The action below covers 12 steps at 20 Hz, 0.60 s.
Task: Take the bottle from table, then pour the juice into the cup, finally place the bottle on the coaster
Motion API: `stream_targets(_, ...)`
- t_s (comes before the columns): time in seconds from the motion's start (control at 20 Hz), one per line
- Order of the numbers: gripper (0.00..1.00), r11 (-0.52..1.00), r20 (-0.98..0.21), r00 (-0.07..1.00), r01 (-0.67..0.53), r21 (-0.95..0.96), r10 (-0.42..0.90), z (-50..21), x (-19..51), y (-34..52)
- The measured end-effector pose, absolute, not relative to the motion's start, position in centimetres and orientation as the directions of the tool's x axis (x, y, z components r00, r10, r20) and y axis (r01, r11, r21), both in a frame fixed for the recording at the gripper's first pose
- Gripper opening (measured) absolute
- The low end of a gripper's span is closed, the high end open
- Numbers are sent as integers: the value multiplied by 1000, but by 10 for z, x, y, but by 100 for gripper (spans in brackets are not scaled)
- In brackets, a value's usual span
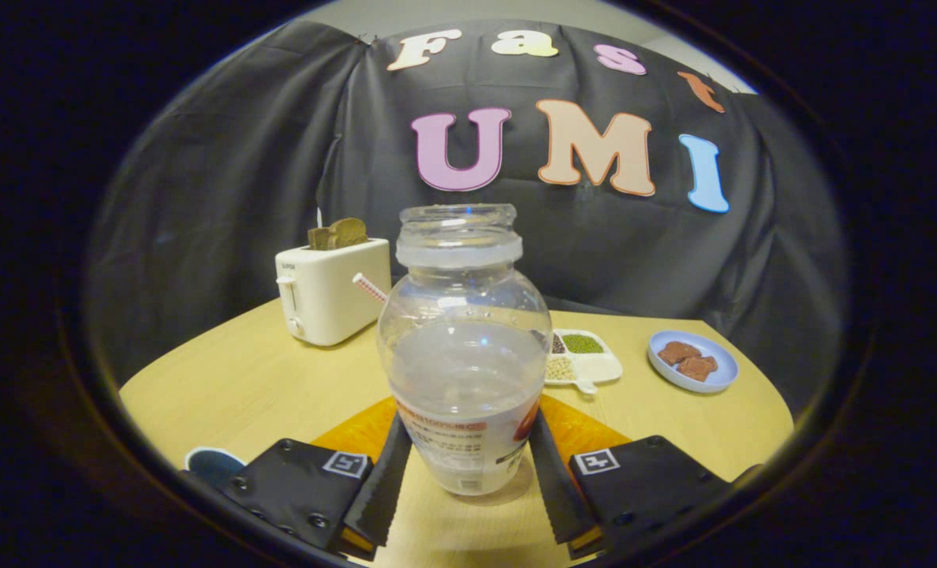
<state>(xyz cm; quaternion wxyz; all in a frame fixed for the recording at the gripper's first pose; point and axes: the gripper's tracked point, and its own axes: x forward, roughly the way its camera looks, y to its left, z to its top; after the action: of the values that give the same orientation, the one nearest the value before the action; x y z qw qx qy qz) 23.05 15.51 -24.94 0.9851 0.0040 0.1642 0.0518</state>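
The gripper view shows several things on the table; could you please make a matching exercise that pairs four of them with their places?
Things:
1. bottle
2. toaster
3. blue plate
4. orange coaster

Places:
A. beyond the fingers, far right
B. between the gripper fingers
C. on the table behind the bottle
D. back left, by the cloth wall

Pairs: 1-B, 2-D, 3-A, 4-C

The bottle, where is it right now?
In the gripper view the bottle stands upright between the tool fingers, which press on its two sides, with an orange coaster behind it on the table.
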Motion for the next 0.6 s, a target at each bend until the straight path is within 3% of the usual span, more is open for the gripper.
stream_targets(0.6, 79, 994, -370, 925, -56, 94, 87, -284, 236, 138)
